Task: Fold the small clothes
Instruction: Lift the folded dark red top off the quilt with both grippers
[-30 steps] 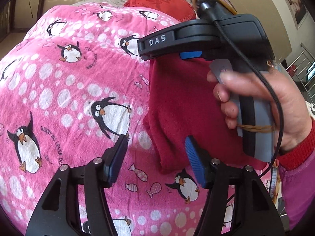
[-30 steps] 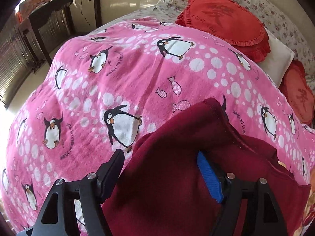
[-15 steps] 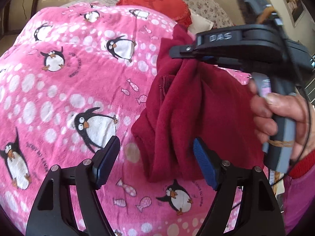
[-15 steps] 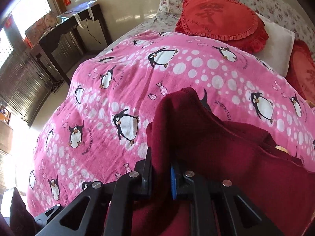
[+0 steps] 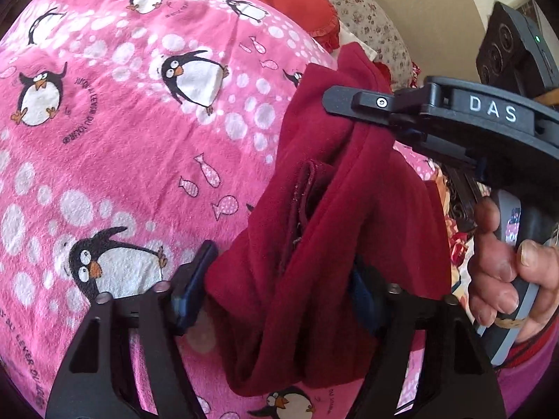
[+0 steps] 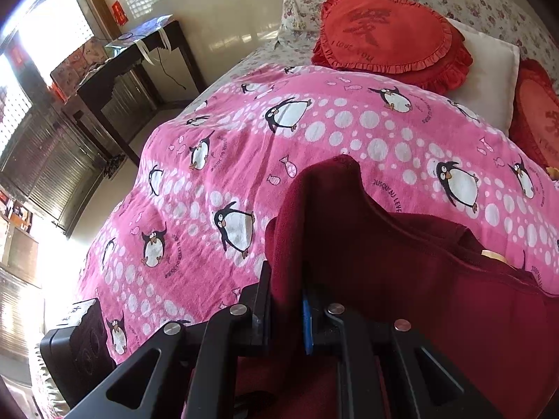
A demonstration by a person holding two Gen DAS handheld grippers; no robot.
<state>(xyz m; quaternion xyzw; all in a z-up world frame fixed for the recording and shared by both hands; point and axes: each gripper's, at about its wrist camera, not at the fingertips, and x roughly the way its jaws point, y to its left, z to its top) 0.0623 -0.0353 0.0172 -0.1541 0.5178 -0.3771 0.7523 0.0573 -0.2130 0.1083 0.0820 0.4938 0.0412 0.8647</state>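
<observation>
A dark red garment (image 5: 335, 230) hangs bunched above the pink penguin blanket (image 5: 139, 139). My right gripper (image 6: 286, 296) is shut on a fold of the garment (image 6: 349, 244) and holds it up; in the left wrist view it shows as a black clamp (image 5: 353, 103) at the upper right, pinching the cloth's top. My left gripper (image 5: 279, 293) is open, its jaws on either side of the hanging lower part of the garment. The right blue pad is mostly hidden behind the cloth.
Red heart-shaped cushions (image 6: 391, 35) and a white pillow (image 6: 489, 66) lie at the head of the bed. A dark side table (image 6: 122, 66) stands beyond the bed's left edge. The left gripper's body (image 6: 77, 342) shows low left in the right wrist view.
My right gripper closed on the garment and lifted it off the blanket. My left gripper moved in so the hanging cloth now sits between its open jaws.
</observation>
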